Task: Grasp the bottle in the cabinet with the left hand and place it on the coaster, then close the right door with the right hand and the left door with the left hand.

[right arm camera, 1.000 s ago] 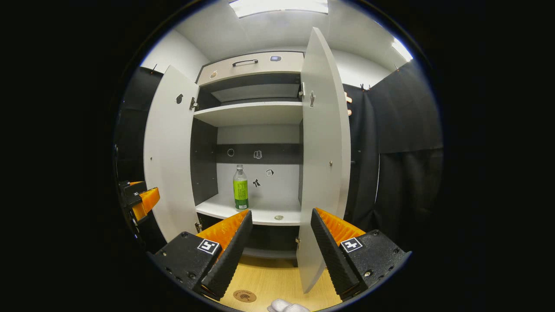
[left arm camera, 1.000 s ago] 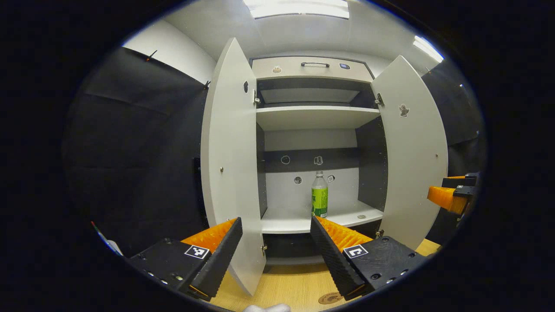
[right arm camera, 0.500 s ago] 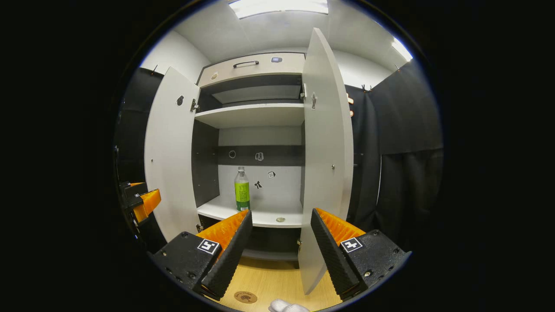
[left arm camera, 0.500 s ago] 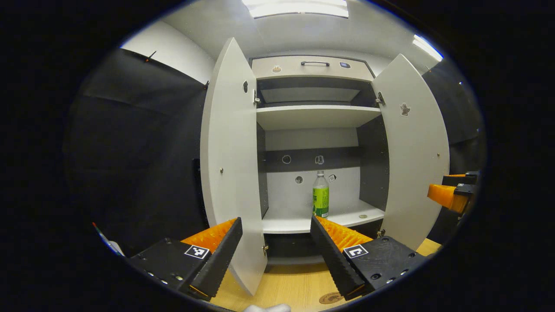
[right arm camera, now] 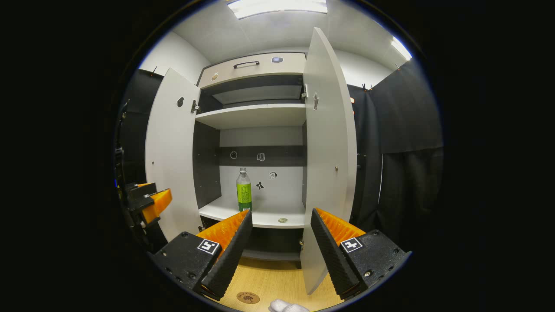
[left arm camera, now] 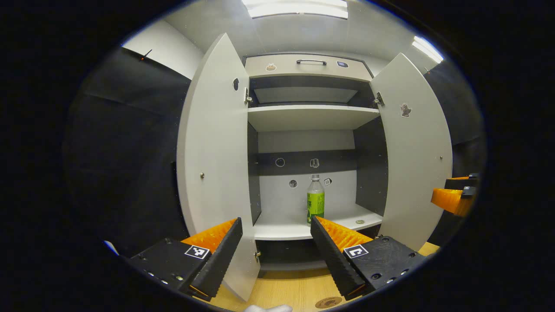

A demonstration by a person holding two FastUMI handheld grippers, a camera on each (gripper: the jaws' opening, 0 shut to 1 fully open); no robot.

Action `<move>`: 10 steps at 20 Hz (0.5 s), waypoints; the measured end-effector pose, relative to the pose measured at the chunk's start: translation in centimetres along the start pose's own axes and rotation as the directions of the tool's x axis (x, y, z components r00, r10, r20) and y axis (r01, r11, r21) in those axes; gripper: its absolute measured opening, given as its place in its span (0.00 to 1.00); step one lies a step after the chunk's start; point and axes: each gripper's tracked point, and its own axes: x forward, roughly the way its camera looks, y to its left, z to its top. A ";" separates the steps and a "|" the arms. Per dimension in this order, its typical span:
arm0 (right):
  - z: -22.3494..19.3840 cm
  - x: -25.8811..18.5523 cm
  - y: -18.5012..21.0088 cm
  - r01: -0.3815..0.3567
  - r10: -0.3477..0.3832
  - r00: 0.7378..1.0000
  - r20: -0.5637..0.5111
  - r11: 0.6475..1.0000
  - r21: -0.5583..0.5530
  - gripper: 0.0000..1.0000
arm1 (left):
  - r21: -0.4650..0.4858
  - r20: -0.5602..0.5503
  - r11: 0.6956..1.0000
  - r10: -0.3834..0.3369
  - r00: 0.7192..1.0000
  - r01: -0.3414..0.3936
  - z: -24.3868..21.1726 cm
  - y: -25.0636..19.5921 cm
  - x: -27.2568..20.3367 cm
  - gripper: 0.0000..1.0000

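- The cabinet (left arm camera: 310, 117) stands on a wooden counter (left arm camera: 286, 288) with both doors swung wide open.
- The bottle (left arm camera: 315, 201), clear with a green label, stands upright on the lower shelf (left arm camera: 282, 227), near the back wall and roughly at the middle of the opening; in the right gripper view the bottle (right arm camera: 244, 190) sits left of centre on that shelf.
- A small round coin-like thing (left arm camera: 360, 222) lies on the same shelf, off to the right of the bottle and apart from it.
- The coaster (right arm camera: 248, 297), a round brown disc, lies flat on the counter in front of the cabinet; in the left gripper view its edge (left arm camera: 328, 302) shows at the bottom.
- The left tongs (left arm camera: 274, 240) are spread wide with nothing between them, held in front of the cabinet, with the edge of the left door (left arm camera: 212, 164) showing between their fingers.
- The right tongs (right arm camera: 281, 236) are likewise spread wide and hold nothing; the lower edge of the right door (right arm camera: 327, 164) shows between their fingers.
- The upper shelf (left arm camera: 312, 117) holds nothing visible, and a drawer front with a dark handle (left arm camera: 311, 62) sits at the top.
- A bit of white glove (right arm camera: 287, 307) shows at the bottom edge.
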 end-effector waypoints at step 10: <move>2.1 1.3 0.4 0.036 -0.036 0.999 -0.022 0.999 -0.013 0.84 | -0.056 0.025 0.989 -0.133 0.991 0.134 -1.4 -8.6 17.6 0.96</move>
